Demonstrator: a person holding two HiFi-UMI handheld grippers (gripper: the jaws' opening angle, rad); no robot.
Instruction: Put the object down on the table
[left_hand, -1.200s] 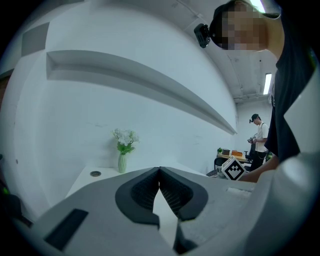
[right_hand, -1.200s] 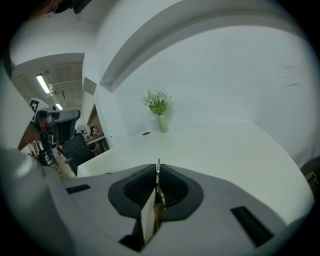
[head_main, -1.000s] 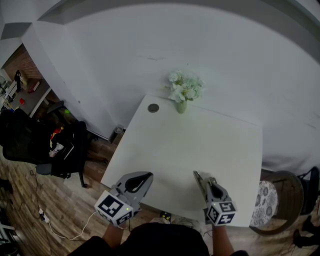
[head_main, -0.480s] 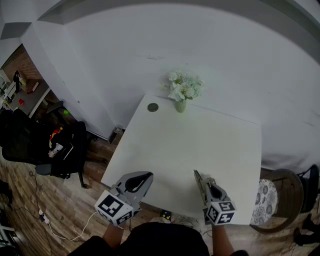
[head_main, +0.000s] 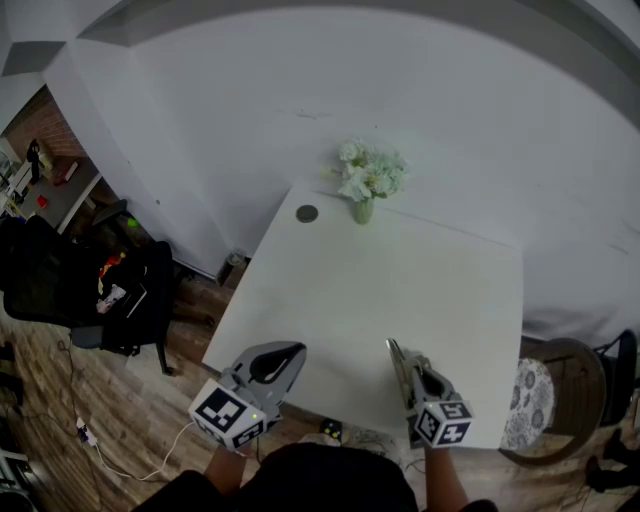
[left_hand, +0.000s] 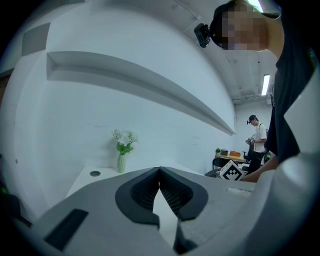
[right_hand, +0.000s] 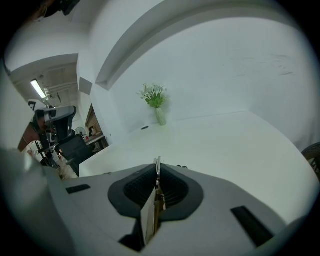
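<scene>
White bench (head_main: 400, 280), nearly bare: just a small pale green vase of white flowers (head_main: 366, 188) at the far edge and a little dark round disc (head_main: 307, 214) just left of the vase. So this looks like the carry-and-lower step, nothing set down yet imo.

The right hand-held gripper (right_hand: 157, 172) is clamped on a thin flat pale card-like piece (right_hand: 150, 215), which stands on edge between the ribbed pads and pokes a bit past the tips. It hangs over the near edge of the bench, well apart from the vase and slightly right of it, tilted down toward the surface. No view shows whether the piece touches the bench. The left hand-held gripper (left_hand: 160, 172) is pinched together on nothing, parked near-left of the vase, also well apart from it.

Next move, I reckon: bring the right one lower, roll it so the piece lies flat, then ease the jaws apart. Stood on edge like that, letting go early probably makes it tip or slide.
</scene>
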